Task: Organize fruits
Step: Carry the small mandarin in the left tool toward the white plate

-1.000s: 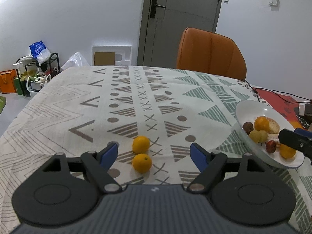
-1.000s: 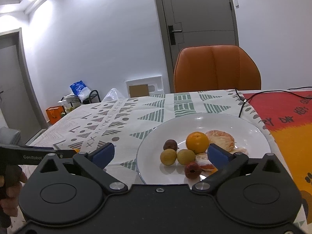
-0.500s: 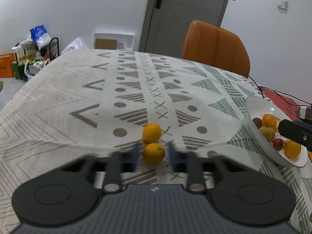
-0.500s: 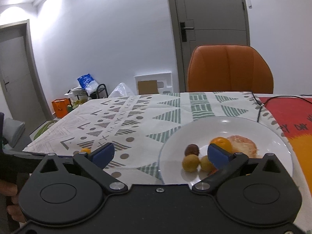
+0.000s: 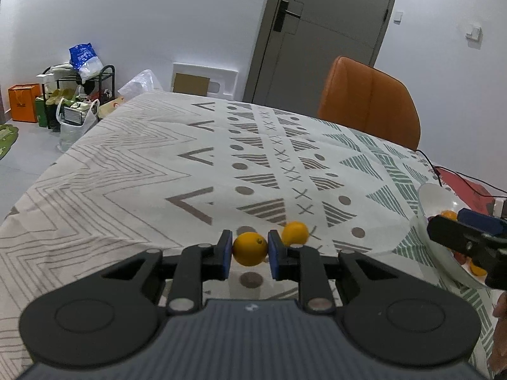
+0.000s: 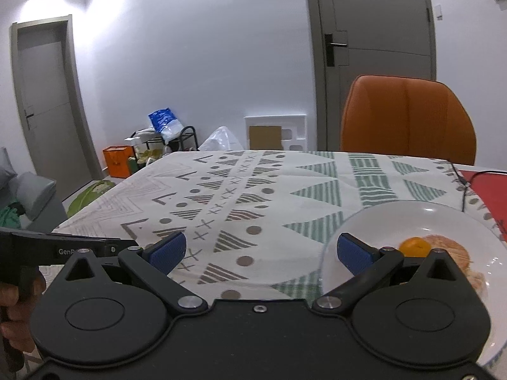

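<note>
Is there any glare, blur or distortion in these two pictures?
Left wrist view: sharp, the orange in the left gripper is crisp; the fisheye bends the door frame. Right wrist view: ceiling light glares on the wall at top left; a faint highlight lies on the white plate.

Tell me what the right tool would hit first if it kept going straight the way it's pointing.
Probably nothing soon: the open right tool points over bare tablecloth, with the white plate off to its right. Straight ahead, the way looks free to the table's far edge, though depth is unclear.
</note>
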A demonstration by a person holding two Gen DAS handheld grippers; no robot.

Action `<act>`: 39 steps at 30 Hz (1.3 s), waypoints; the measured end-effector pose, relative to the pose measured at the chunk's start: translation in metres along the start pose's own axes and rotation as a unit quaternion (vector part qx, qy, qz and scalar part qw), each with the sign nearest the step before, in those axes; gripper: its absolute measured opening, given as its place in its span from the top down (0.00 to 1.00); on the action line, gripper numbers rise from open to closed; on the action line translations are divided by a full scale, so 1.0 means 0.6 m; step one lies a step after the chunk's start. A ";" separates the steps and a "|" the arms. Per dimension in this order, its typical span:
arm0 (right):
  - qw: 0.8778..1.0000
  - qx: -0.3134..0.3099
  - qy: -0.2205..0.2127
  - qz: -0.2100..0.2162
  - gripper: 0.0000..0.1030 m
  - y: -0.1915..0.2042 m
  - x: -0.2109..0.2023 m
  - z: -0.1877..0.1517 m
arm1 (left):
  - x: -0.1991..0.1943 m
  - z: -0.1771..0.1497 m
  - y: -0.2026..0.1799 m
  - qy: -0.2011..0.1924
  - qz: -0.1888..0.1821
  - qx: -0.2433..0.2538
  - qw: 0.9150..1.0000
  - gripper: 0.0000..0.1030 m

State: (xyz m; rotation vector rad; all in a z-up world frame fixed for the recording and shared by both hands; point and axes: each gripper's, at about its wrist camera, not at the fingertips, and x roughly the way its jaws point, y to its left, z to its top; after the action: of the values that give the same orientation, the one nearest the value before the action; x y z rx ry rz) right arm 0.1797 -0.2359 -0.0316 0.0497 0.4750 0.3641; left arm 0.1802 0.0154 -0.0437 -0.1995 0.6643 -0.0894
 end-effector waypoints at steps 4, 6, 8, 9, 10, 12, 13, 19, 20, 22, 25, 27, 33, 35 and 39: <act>1.000 -0.006 0.003 0.015 0.00 0.015 0.009 0.002 | -0.006 0.001 0.013 -0.002 0.006 -0.006 1.000 0.79; 1.000 -0.008 0.007 0.024 0.03 0.022 0.017 0.003 | -0.011 0.002 0.020 -0.004 0.009 -0.006 1.000 0.79; 0.999 -0.009 0.013 0.031 0.07 0.030 0.026 0.003 | -0.016 0.004 0.027 -0.007 0.012 -0.007 1.000 0.79; 0.999 -0.010 0.017 0.035 0.09 0.034 0.030 0.004 | -0.019 0.005 0.031 -0.009 0.014 -0.008 1.000 0.79; 0.999 -0.012 0.020 0.040 0.09 0.040 0.035 0.004 | -0.021 0.006 0.036 -0.010 0.017 -0.010 1.000 0.79; 0.998 -0.015 0.025 0.050 0.09 0.049 0.042 0.005 | -0.025 0.008 0.046 -0.013 0.020 -0.014 1.000 0.79; 0.998 -0.017 0.026 0.054 0.10 0.054 0.046 0.004 | -0.027 0.008 0.050 -0.014 0.022 -0.016 1.000 0.79; 0.996 -0.029 0.045 0.068 0.21 0.084 0.070 0.002 | -0.035 0.009 0.070 -0.019 0.029 -0.021 0.999 0.79; 0.996 -0.030 0.047 0.069 0.22 0.089 0.073 0.003 | -0.036 0.009 0.073 -0.020 0.029 -0.020 0.999 0.79; 0.996 -0.033 0.048 0.073 0.25 0.094 0.078 0.004 | -0.038 0.010 0.078 -0.019 0.027 -0.017 0.999 0.79; 0.995 -0.037 0.055 0.075 0.33 0.105 0.089 0.005 | -0.039 0.011 0.084 -0.018 0.027 -0.014 0.999 0.79; 0.994 -0.039 0.058 0.079 0.38 0.113 0.097 0.006 | -0.041 0.011 0.089 -0.019 0.027 -0.014 0.999 0.79; 0.992 -0.045 0.077 0.087 0.42 0.138 0.130 0.006 | -0.048 0.012 0.111 -0.024 0.032 -0.024 0.999 0.79; 0.991 -0.051 0.081 0.089 0.46 0.146 0.138 0.005 | -0.048 0.012 0.116 -0.023 0.034 -0.026 0.999 0.79; 0.989 -0.055 0.103 0.091 0.77 0.152 0.155 0.000 | -0.048 0.013 0.120 -0.021 0.036 -0.028 0.999 0.79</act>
State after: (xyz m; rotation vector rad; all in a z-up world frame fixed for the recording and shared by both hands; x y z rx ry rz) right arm 0.2264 -0.1177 -0.0606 -0.0524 0.6562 0.5785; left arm 0.1636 0.0914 -0.0356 -0.2299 0.6310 0.0017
